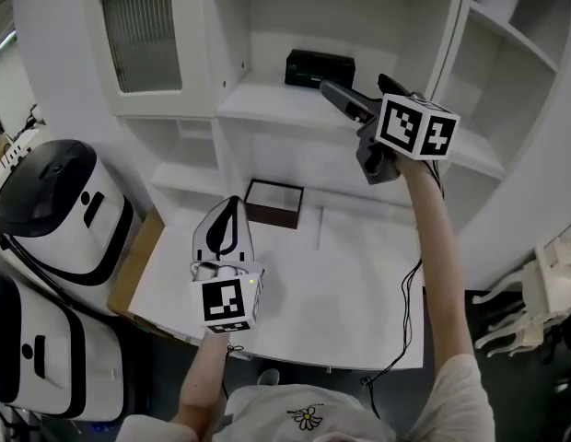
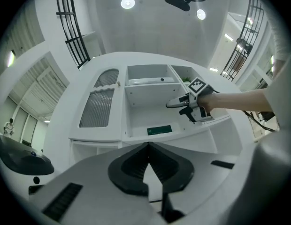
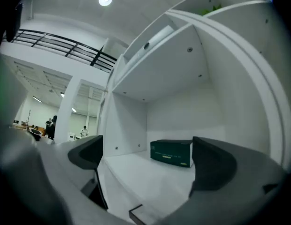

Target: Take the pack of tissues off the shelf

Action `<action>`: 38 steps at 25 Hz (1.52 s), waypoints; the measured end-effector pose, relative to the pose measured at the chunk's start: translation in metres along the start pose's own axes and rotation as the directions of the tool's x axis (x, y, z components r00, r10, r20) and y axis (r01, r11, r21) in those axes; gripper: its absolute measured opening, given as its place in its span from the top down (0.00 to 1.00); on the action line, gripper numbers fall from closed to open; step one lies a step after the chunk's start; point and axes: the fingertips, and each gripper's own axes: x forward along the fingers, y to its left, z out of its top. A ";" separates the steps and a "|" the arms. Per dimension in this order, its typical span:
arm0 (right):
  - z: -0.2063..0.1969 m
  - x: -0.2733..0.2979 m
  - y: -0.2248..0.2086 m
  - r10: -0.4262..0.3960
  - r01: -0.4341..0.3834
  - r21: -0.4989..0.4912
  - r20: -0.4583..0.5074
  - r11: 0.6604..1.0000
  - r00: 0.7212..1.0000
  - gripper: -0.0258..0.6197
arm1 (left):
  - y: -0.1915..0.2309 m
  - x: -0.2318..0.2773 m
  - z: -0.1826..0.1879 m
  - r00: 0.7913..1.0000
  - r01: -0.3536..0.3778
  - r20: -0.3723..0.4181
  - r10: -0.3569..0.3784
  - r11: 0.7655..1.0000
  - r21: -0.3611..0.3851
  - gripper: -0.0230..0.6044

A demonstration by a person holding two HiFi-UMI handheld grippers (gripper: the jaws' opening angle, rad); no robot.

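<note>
The pack of tissues [image 1: 318, 68] is a dark green box standing at the back of a white shelf [image 1: 276, 107]. My right gripper [image 1: 333, 93] is raised in front of that shelf and points at the pack, a short way from it. In the right gripper view the pack [image 3: 171, 153] shows between the wide-apart jaws of the right gripper [image 3: 148, 161], which is open and holds nothing. My left gripper [image 1: 226, 219] hangs low over the white desk [image 1: 359, 284], shut and empty. Past the left gripper's [image 2: 148, 149] closed tips, its view shows the pack [image 2: 159, 130] and the right gripper [image 2: 176, 103].
A dark open box [image 1: 273, 203] lies on the desk under the shelf. A cabinet door with ribbed glass [image 1: 143, 30] is left of the shelf. White and black machines [image 1: 55, 210] stand on the floor at the left. A white chair [image 1: 543, 293] is at the right.
</note>
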 end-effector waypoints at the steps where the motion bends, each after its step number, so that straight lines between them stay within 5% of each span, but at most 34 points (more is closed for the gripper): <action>1: -0.004 0.010 -0.008 -0.014 0.014 -0.004 -0.033 1.000 0.999 0.07 | 0.003 0.001 -0.002 1.000 -0.002 -0.002 0.002 1.000 -0.006 0.96; 9: -0.042 0.074 -0.051 -0.017 0.029 0.040 -0.279 0.999 0.960 0.07 | 0.022 0.001 -0.026 0.999 -0.026 -0.042 0.024 0.999 -0.040 0.96; 13: -0.050 0.092 -0.061 0.015 0.031 0.132 -0.330 0.991 0.944 0.07 | 0.032 -0.001 -0.032 0.998 -0.043 -0.055 0.041 0.998 -0.043 0.96; 20: -0.061 0.102 -0.074 -0.009 0.053 0.107 -0.373 0.993 0.928 0.07 | 0.048 -0.008 -0.040 0.994 -0.081 -0.078 0.078 0.996 -0.039 0.96; 29: -0.052 0.087 -0.036 0.146 -0.082 0.202 -0.326 0.976 0.934 0.07 | 0.058 -0.015 -0.040 0.992 -0.101 -0.085 0.098 0.994 -0.030 0.96; 38: -0.057 0.086 0.050 0.320 -0.274 0.174 -0.358 0.946 0.877 0.07 | 0.042 -0.017 -0.044 0.993 -0.067 -0.099 0.064 0.997 -0.030 0.96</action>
